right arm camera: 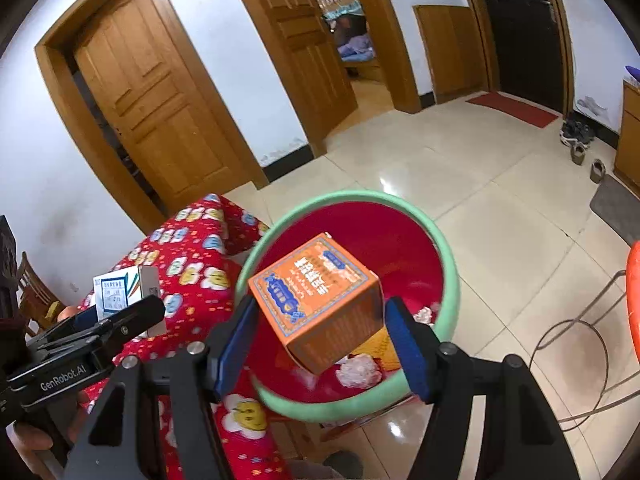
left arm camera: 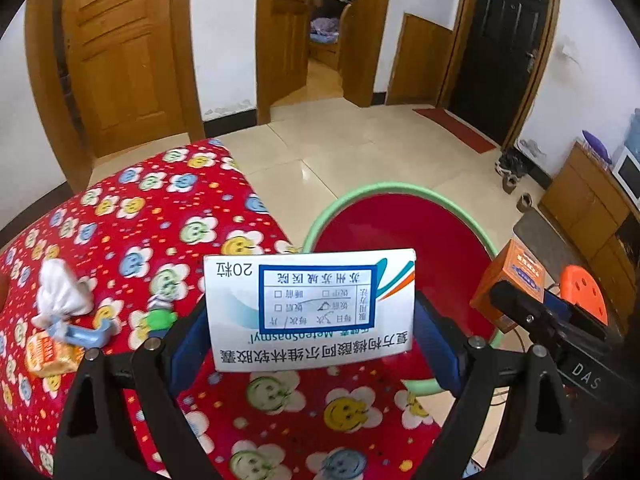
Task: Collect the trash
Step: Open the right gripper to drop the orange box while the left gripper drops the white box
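Observation:
My left gripper [left arm camera: 312,336] is shut on a white medicine box [left arm camera: 310,310] with a blue label, held above the table's edge next to the red bin [left arm camera: 400,236] with a green rim. My right gripper [right arm camera: 320,336] is shut on an orange box [right arm camera: 316,300], held over the mouth of the red bin [right arm camera: 400,240]. The orange box also shows in the left wrist view [left arm camera: 508,284], and the white box in the right wrist view [right arm camera: 124,288]. Crumpled white paper [right arm camera: 358,370] lies inside the bin.
On the red flowered tablecloth [left arm camera: 132,216] lie a crumpled white tissue [left arm camera: 60,292], a small orange packet [left arm camera: 50,354], a blue clip [left arm camera: 86,334] and a green item [left arm camera: 160,316]. An orange stool [left arm camera: 584,292] stands to the right of the bin. Tiled floor and wooden doors lie beyond.

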Demonstrator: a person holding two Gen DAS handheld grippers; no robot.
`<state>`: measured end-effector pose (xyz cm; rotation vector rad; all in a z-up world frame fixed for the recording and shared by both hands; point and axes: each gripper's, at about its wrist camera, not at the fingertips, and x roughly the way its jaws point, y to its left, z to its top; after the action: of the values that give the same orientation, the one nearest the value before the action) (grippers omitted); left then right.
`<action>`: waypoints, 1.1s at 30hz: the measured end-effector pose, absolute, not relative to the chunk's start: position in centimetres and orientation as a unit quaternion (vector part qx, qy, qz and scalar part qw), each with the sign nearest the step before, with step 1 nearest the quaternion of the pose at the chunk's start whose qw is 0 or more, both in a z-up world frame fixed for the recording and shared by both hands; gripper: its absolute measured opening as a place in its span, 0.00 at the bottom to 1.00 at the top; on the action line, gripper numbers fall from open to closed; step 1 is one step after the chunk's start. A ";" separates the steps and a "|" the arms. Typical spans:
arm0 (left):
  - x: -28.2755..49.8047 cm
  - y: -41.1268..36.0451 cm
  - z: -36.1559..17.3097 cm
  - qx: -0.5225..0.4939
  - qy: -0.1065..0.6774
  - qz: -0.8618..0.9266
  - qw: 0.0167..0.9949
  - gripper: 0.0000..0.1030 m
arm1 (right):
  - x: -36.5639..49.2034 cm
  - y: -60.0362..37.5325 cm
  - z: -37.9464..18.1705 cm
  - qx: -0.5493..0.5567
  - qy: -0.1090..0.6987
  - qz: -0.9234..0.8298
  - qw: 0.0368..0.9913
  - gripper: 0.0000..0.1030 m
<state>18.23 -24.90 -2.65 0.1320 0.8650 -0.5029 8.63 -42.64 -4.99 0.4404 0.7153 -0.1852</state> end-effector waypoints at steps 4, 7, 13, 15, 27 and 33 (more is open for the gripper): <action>18.9 -26.4 -3.6 0.072 0.421 -0.251 0.869 0.88 | 9.1 -43.5 -5.8 0.216 0.357 -0.101 0.903 0.67; 19.1 -27.1 -4.1 0.074 0.425 -0.259 0.864 0.88 | 9.4 -43.8 -6.2 0.219 0.362 -0.107 0.900 0.67; 19.5 -27.6 -4.8 0.076 0.429 -0.254 0.863 0.89 | 9.6 -44.5 -6.8 0.223 0.365 -0.111 0.897 0.74; 19.6 -27.6 -4.9 0.072 0.431 -0.253 0.863 0.91 | 9.5 -44.6 -7.0 0.224 0.365 -0.112 0.897 0.74; 19.6 -26.8 -4.4 0.062 0.428 -0.248 0.867 0.93 | 8.8 -45.0 -6.5 0.230 0.354 -0.116 0.899 0.74; 19.1 -25.4 -3.5 0.058 0.423 -0.239 0.872 0.93 | 8.6 -44.3 -5.9 0.228 0.349 -0.111 0.902 0.74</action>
<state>19.11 -25.42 -3.50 0.1211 0.8838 -0.4996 8.59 -44.35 -5.93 0.4715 0.7224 -0.2291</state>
